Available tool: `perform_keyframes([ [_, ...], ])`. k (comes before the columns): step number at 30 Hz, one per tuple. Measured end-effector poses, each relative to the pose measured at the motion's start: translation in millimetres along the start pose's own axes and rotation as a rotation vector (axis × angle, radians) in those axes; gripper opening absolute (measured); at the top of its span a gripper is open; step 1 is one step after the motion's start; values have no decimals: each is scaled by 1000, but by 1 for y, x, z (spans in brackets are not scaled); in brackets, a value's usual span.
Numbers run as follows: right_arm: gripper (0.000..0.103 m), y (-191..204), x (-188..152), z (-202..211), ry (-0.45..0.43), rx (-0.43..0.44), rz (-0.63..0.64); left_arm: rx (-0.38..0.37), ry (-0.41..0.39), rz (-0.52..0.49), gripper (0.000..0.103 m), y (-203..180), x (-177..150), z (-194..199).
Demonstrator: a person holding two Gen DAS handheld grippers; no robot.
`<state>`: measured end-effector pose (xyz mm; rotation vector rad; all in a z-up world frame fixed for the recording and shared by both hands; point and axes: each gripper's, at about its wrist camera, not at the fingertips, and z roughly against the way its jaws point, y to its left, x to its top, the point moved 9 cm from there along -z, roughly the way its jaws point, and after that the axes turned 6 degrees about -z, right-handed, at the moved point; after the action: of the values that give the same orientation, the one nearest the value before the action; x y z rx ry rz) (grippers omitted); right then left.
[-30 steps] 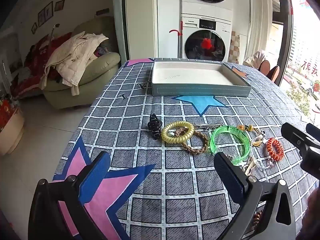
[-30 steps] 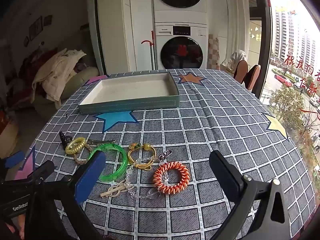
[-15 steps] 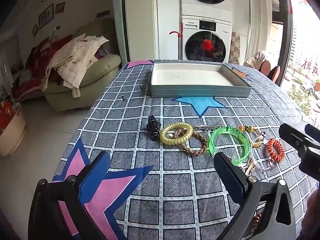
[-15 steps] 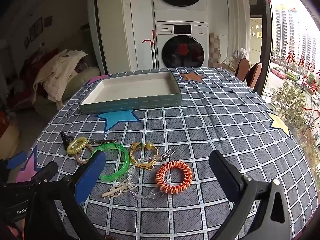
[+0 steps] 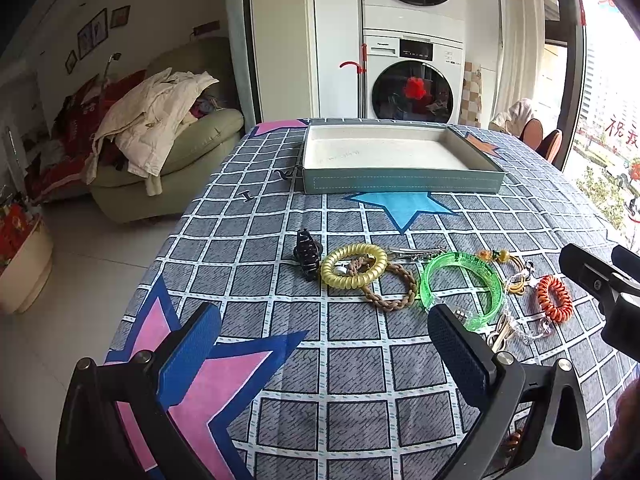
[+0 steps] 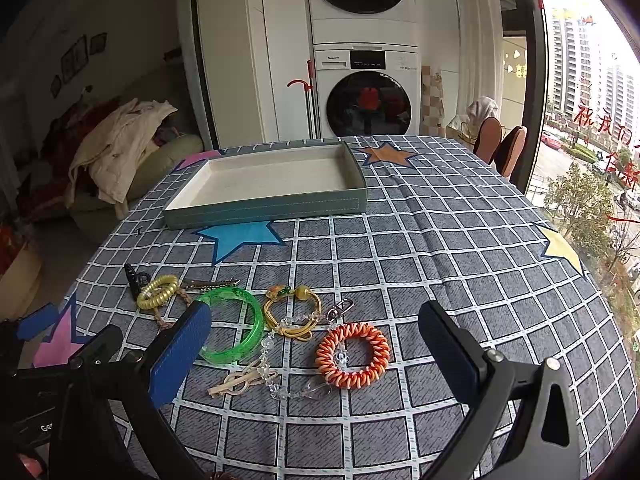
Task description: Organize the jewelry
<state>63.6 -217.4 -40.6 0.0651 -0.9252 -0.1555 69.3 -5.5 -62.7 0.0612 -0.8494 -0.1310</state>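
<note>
Jewelry lies in a row on the checked tablecloth: a black claw clip (image 5: 307, 253), a yellow coil ring (image 5: 354, 265), a braided brown bracelet (image 5: 394, 286), a green bangle (image 5: 464, 286) (image 6: 236, 326), a yellow beaded bracelet (image 6: 294, 312) and an orange coil ring (image 6: 353, 355) (image 5: 554, 298). An empty teal tray (image 5: 400, 184) (image 6: 266, 210) stands beyond them. My left gripper (image 5: 324, 356) is open, near side of the row. My right gripper (image 6: 316, 350) is open, just short of the orange ring and bangle.
A clear bead chain (image 6: 276, 364) and a tan knotted piece (image 6: 236, 382) lie near the orange ring. A sofa with clothes (image 5: 160, 140) stands left of the table. Stacked washing machines (image 6: 366, 92) are behind; chairs (image 6: 500, 148) and a window are on the right.
Both grippers have eased slightly forward toward the jewelry row; both stay open. The jewelry and tray have not moved.
</note>
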Motion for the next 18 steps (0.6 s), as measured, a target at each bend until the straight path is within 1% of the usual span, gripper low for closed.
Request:
perform_keyframes([
  [18, 103, 0, 4, 6, -12, 10, -6, 12, -25, 7, 103, 4, 3, 5],
])
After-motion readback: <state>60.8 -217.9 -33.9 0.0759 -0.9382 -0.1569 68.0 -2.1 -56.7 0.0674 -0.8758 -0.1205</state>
